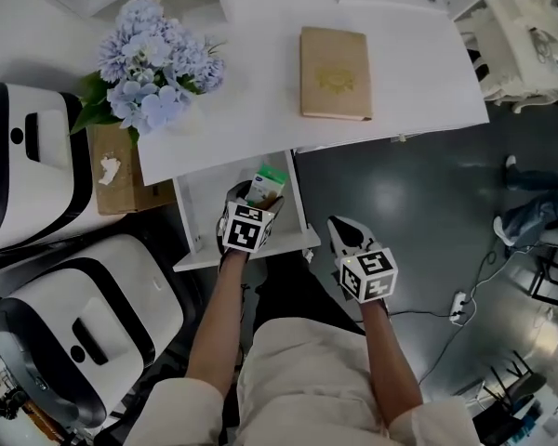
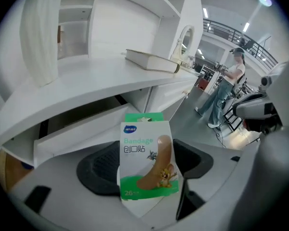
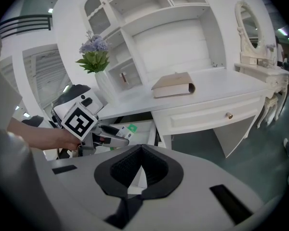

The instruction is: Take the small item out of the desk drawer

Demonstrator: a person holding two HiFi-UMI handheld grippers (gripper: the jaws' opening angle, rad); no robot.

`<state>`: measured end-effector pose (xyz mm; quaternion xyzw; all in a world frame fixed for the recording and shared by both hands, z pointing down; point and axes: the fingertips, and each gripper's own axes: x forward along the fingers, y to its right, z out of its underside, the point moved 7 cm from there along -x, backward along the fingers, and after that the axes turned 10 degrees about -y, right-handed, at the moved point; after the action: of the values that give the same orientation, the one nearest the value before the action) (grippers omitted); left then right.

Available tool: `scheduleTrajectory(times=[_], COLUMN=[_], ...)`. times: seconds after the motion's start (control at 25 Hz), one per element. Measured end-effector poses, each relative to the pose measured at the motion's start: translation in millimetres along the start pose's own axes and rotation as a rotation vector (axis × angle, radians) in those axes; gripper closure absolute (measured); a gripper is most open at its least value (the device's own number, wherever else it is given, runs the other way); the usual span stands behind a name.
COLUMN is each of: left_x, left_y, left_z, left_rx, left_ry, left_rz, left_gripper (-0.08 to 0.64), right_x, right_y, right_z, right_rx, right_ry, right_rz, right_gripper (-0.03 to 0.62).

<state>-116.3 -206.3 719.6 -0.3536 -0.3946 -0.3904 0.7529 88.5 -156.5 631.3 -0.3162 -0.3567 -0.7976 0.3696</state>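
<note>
Grip is on! The left gripper [image 2: 145, 166] has its dark fingers [image 2: 98, 170] squeezed on the small green-and-white cardboard bandage box [image 2: 145, 148], one finger on each narrow side, low on the pack. From the head view the box [image 1: 266, 185] sits over the open white pull-out drawer [image 1: 197, 240], which juts from under the front edge of the white counter [image 1: 260, 119]. Whether it has cleared the drawer floor, I cannot tell.

Handling call: this looks like a light, thin-walled carton that would crush if squeezed hard, and its glossy printed faces could slip. Holding the narrow sides near the base, as now, seems the safe place.

The box stands upright in the fingers, its long axis running along them. The green hang-tab end points away from the gripper towards the counter's front edge, and the printed face is turned to the gripper's camera.

The right gripper [image 3: 139, 150] hangs off beyond the drawer's right front corner, fingers pressed together on nothing.

Up top, a tan hardback book [image 1: 334, 72] lies near the counter's right edge.
</note>
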Motion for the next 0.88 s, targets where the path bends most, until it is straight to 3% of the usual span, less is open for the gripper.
scheduleTrajectory(times=[0.68,0.88], left_x=[-134,-150], left_y=[56,74], left_z=[-8,4], left_rx=[0.028,0.028], left_ry=[0.173,0.207], left_rz=[-0.09,-0.112], left_gripper=[0.201,0.201], right_x=[-51,-60], right_y=[-41,-47], right_z=[-21,-25], right_rx=[-0.023,-0.04], right_ry=[0.115,0.133], right_rz=[-0.027,-0.043], right_gripper=[0.568,0.568])
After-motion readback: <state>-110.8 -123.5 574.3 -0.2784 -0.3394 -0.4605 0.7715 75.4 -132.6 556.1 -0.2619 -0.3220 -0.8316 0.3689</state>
